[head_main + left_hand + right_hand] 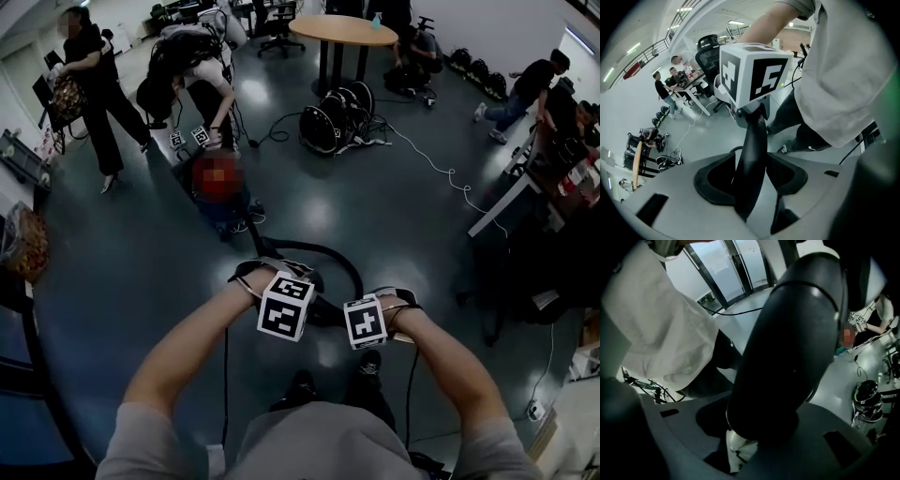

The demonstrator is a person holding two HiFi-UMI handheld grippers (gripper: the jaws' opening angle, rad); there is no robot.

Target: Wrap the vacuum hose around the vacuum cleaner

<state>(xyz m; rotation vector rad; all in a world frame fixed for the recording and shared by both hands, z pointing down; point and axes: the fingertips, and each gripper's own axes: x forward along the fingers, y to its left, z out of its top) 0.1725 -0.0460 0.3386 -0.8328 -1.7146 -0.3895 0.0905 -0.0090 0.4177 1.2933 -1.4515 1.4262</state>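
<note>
Hose end double-gripped: my left gripper point(752, 180) pinches the vacuum hose point(336, 255), and my right gripper point(759, 427) is clamped on the same black tube just beside it, probably to steer the stiff end. Only the head view shows the hose arcing toward 11 o'clock, where the vacuum cleaner point(228, 208) sits, not yet wrapped. Only the left gripper view shows my other marker cube point(752, 70), at 12 o'clock.

Open-plan office: round table point(343, 28), office chair point(708, 50)
</note>
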